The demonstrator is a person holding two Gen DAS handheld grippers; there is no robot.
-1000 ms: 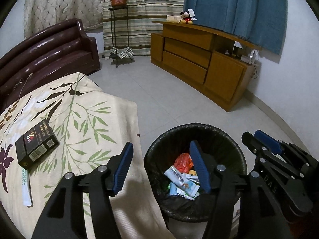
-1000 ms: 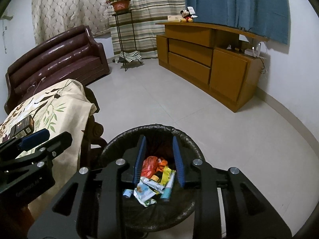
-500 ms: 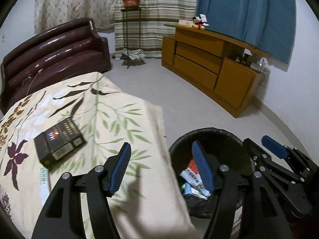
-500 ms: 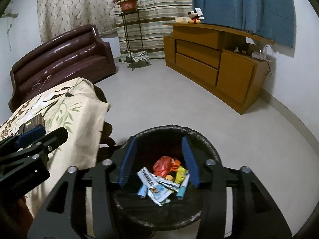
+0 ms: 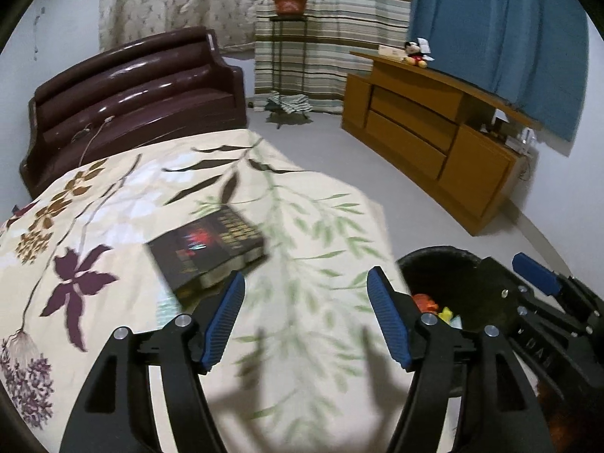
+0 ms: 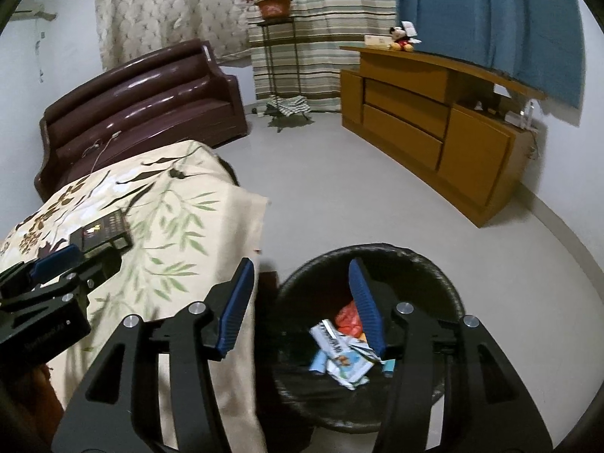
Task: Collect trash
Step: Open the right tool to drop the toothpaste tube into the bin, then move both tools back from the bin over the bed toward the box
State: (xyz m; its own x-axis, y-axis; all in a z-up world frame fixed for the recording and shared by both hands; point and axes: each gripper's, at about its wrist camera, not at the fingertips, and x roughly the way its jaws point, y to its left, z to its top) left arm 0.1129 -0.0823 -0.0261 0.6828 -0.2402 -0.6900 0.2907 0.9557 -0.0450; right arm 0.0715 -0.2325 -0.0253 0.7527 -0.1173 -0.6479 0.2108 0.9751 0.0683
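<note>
Left wrist view, left gripper [image 5: 304, 315] jaws wide, empty, near dark box [image 5: 205, 247], right gripper [image 6: 298, 304] likewise over trash bin [image 6: 434, 264]

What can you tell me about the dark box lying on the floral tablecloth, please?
The dark box is a flat, rectangular carton, seemingly cardboard, black with gold print, a red motif on top and pale side edges; motion blur hides the text. It looks closed and lies flat, skewed, on the floral tablecloth. Nothing else touches it. The open left gripper hovers just short of it.
</note>
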